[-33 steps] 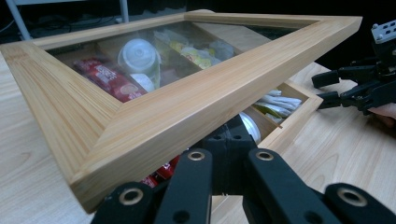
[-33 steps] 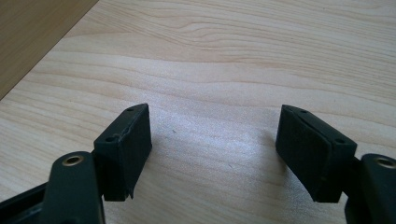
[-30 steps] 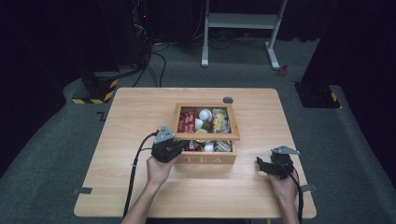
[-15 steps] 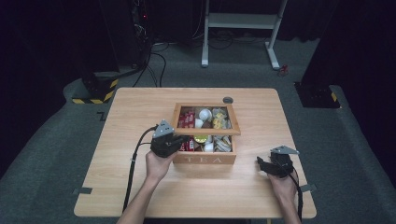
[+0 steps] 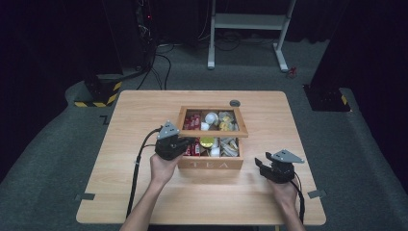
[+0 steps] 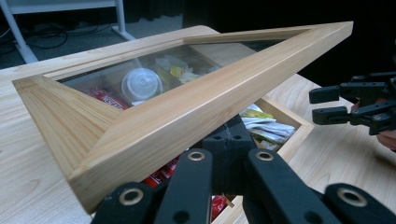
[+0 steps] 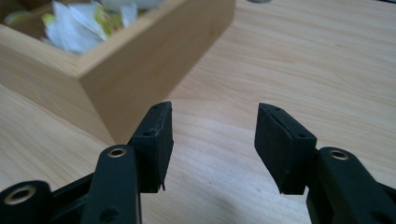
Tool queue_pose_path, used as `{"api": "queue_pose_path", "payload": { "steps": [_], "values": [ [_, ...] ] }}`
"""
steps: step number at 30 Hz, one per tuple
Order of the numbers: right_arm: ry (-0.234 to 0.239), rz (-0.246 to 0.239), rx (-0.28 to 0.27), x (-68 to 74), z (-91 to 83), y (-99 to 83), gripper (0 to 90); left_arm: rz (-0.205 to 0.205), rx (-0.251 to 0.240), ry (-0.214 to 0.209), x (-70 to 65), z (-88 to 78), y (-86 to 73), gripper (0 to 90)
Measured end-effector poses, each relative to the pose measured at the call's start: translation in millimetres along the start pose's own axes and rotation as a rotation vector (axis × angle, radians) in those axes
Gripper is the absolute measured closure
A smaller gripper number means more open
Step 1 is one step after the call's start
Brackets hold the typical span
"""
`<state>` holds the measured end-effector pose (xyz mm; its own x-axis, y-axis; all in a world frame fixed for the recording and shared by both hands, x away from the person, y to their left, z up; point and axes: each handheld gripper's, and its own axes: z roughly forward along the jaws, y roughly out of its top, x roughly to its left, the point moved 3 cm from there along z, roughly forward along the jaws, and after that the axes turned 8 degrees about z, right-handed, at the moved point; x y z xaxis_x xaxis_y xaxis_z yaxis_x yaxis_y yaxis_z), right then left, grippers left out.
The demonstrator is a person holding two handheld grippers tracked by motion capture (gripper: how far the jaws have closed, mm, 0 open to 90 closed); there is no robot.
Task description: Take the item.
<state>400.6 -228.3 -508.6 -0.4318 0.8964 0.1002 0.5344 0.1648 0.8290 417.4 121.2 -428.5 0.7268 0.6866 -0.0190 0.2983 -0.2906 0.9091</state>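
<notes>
Glass-paned light wooden lid (image 6: 187,107) of tea box (image 5: 211,162): stiff, light, fragile pane; best held by frame. Left gripper (image 5: 185,143) beneath lid edge, closure unclear; right gripper (image 7: 212,140) wide, empty.

Left gripper (image 5: 185,143): black body, grey three-cornered plate on top, black cable (image 5: 136,173) trailing toward the table's near edge; brass-ringed pivot holes showing along its linkage arms. Right gripper (image 5: 260,165): matching black build, grey plate, black cable, ridged rectangular pads (image 7: 154,140). Forearms showing bare, no sleeves.
</notes>
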Motion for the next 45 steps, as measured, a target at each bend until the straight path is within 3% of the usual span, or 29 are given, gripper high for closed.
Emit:
{"api": "queue_pose_path", "payload": {
  "steps": [9,12,15,22,33,45],
  "values": [
    [0.116,-0.004,-0.063,19.7,-1.6,13.9,47.8,-0.009,-0.018,-0.002,4.2,-0.7,8.5,90.0],
    [0.21,0.025,-0.06,30.1,-1.0,21.9,47.9,-0.005,-0.015,-0.007,6.4,-0.3,11.9,90.0],
    [0.257,0.014,-0.069,40.8,0.8,28.9,47.7,0.0,-0.006,-0.003,7.0,-0.4,15.2,90.0],
    [0.271,-0.018,-0.064,57.0,12.5,39.1,47.0,-0.004,-0.009,-0.002,10.0,-0.5,22.4,90.0],
    [0.231,-0.075,-0.068,72.1,24.5,52.3,44.3,-0.012,-0.007,-0.014,15.8,-1.2,33.4,90.0],
    [0.261,-0.058,-0.062,79.0,39.3,59.5,37.6,-0.011,-0.001,-0.015,17.1,0.1,39.2,90.0]
  ]
}}
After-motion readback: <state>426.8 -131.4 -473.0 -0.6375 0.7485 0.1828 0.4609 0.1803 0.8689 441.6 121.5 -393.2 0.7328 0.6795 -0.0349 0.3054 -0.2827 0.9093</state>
